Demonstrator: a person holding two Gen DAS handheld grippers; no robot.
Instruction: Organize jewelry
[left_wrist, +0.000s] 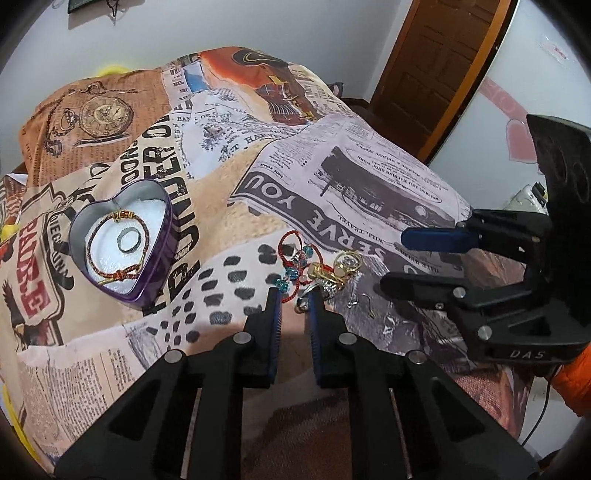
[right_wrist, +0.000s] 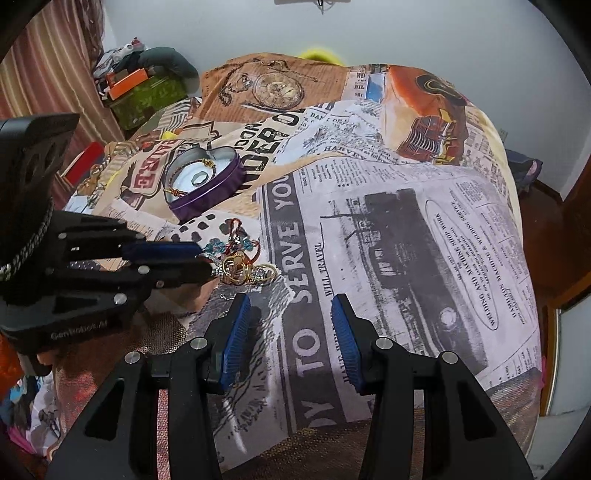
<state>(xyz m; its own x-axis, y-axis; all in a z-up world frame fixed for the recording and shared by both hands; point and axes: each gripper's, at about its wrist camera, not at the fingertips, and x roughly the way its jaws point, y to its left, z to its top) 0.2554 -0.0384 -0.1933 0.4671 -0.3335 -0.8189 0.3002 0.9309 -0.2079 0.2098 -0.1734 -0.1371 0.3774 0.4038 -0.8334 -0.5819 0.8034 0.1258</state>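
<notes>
The left gripper (left_wrist: 293, 295) has its jaws nearly clenched at the near edge of the jewelry pile (left_wrist: 321, 273), seemingly pinching a silver ring, though tangled pieces hide the contact. Lift slowly so the red cord doesn't drag along, then carry it to the heart tin (left_wrist: 122, 236). The right gripper (right_wrist: 290, 306) hangs released, holding nothing.

The left tool (left_wrist: 293, 299), jaws narrow, meets the jewelry pile (left_wrist: 317, 273) beside the heart tin (left_wrist: 122, 240) on the bed (left_wrist: 369, 177).
</notes>
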